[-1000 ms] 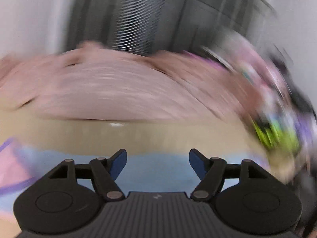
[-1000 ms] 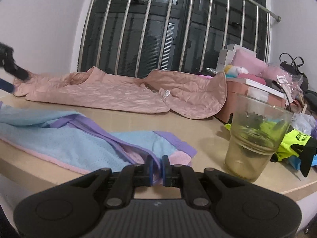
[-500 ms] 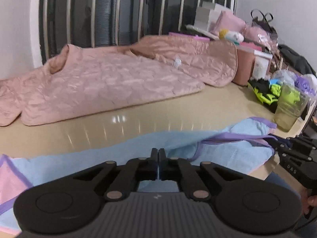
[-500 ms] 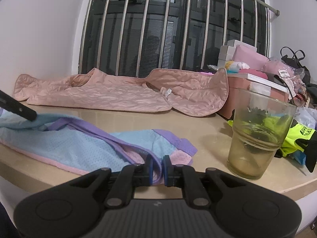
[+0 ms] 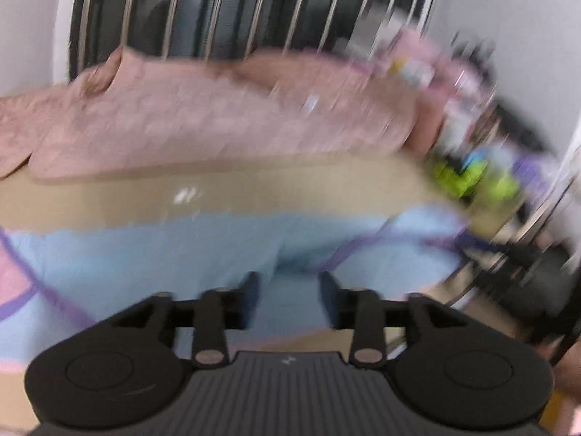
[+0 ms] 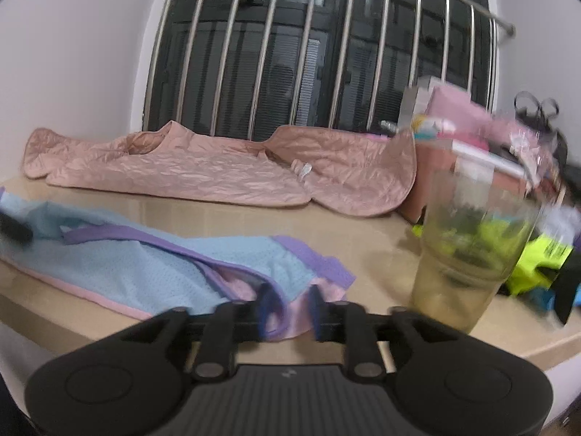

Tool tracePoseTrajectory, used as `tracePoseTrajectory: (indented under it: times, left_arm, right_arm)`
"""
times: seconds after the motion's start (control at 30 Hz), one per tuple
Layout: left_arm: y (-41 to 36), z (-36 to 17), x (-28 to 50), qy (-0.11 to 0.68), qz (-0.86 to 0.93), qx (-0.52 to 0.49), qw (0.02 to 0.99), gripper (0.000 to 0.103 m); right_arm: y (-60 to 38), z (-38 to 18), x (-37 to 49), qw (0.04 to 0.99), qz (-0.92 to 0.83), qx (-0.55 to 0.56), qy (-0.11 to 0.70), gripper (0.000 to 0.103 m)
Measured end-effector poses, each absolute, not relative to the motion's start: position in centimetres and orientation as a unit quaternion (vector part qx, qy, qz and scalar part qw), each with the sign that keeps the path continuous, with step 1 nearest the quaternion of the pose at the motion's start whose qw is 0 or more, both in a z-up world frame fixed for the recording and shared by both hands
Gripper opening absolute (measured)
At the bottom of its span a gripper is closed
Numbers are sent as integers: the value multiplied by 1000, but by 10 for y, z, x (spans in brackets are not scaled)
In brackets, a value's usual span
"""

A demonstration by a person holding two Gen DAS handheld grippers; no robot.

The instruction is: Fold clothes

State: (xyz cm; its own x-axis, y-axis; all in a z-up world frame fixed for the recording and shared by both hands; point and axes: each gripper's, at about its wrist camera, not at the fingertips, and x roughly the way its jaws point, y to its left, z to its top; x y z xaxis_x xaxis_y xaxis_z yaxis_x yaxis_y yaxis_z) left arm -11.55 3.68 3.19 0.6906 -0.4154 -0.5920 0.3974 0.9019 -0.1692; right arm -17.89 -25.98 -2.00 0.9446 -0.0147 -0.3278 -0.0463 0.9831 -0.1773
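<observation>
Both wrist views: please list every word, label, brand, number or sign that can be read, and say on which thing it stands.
No text can be read in either view.
Left gripper: a small pale mark on its body, no letters.
Right gripper: the same kind of mark, no letters.
Boxes behind the cup: labels too blurred to read.
Neon yellow cloth: any print is too blurred to read.

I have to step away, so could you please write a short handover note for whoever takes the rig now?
Left gripper: open, over the blue mesh garment, holding nothing.
Right gripper: open at the garment's near pink hem, holding nothing.
The garment lies partly folded on the beige table; the pink quilted jacket lies spread out behind, unfolded.
A drinking glass stands close on the right; mind it.
Left: finish the garment, then the jacket.
</observation>
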Motion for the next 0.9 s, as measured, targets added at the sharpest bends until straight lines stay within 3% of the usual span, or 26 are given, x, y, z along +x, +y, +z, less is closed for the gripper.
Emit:
tracePoseTrajectory:
  times: [0.07, 0.1, 0.4, 0.57, 0.67, 0.73, 0.8, 0.83, 0.87, 0.9]
  left_arm:
    - [44, 41, -115, 308, -231, -31, 922, 60]
    - [47, 44, -115, 302, -233, -36, 924, 60]
    - [82, 14, -89, 353, -143, -40, 924, 60]
    - [153, 23, -84, 305, -99, -183, 929, 68]
    - [187, 19, -71, 311, -16, -215, 926, 66]
    - [204, 16, -62, 312, 11, -227, 922, 61]
    - [211, 12, -51, 317, 9, -229, 920, 42]
    - [213, 10, -46, 322, 5, -229, 919, 37]
    - [215, 8, -42, 325, 3, -228, 918, 16]
    - [215, 6, -38, 324, 9, -229, 918, 2]
  right_arm:
    - [-256, -10, -190, 985, 24, -112, 131, 66]
    - [-254, -5, -194, 985, 38, -117, 118, 67]
    - [-220, 23, -163, 984, 120, -68, 114, 67]
    - [-202, 21, -129, 974, 139, -16, 177, 66]
    - [-193, 11, -110, 963, 141, -4, 230, 56]
    - [-190, 0, -102, 953, 134, 7, 272, 47]
    - [-190, -7, -106, 955, 131, 11, 266, 46]
    - [-189, -8, -108, 956, 130, 8, 263, 46]
    - [-188, -9, -108, 956, 130, 6, 262, 46]
    - [-188, -10, -109, 957, 130, 6, 260, 46]
